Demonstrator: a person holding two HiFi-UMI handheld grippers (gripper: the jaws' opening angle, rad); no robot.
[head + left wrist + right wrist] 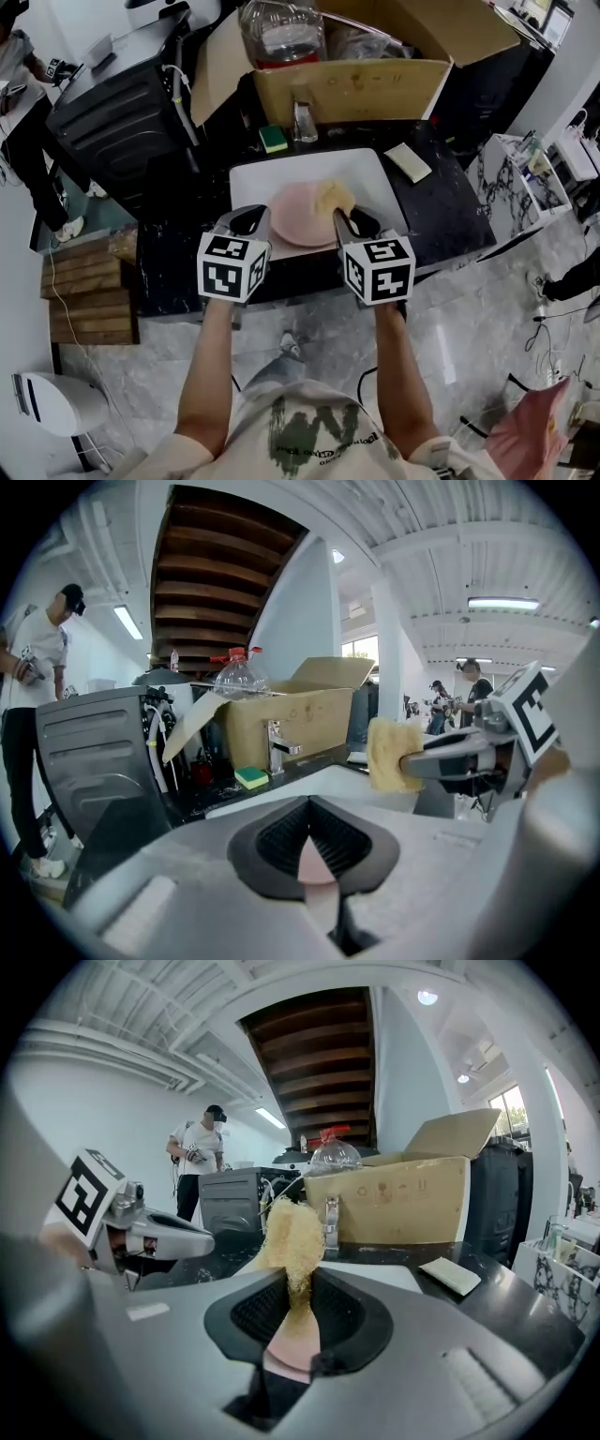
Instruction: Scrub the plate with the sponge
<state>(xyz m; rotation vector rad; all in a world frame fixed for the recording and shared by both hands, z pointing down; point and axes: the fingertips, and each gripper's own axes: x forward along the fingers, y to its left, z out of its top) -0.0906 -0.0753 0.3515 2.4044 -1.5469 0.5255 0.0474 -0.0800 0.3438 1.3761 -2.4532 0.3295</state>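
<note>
Scrubbing stage, judged to be in hand. Clamped in the right gripper (298, 1309): the sponge (289, 1232), poised over the far right part of the plate (296, 219). Pinched shut in the left gripper (317, 853): the plate's near rim, inside the white basin (281, 169) on the table (441, 211). Next: hold the rim firm, press the sponge flat, sweep across the centre.

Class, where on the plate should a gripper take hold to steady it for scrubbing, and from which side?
Its near-left rim, coming from the left, as the left gripper does. The plate is shallow and sits in the sink, so probably only the thin rim fits between jaws. That leaves the face free for the sponge in the right gripper.
</note>
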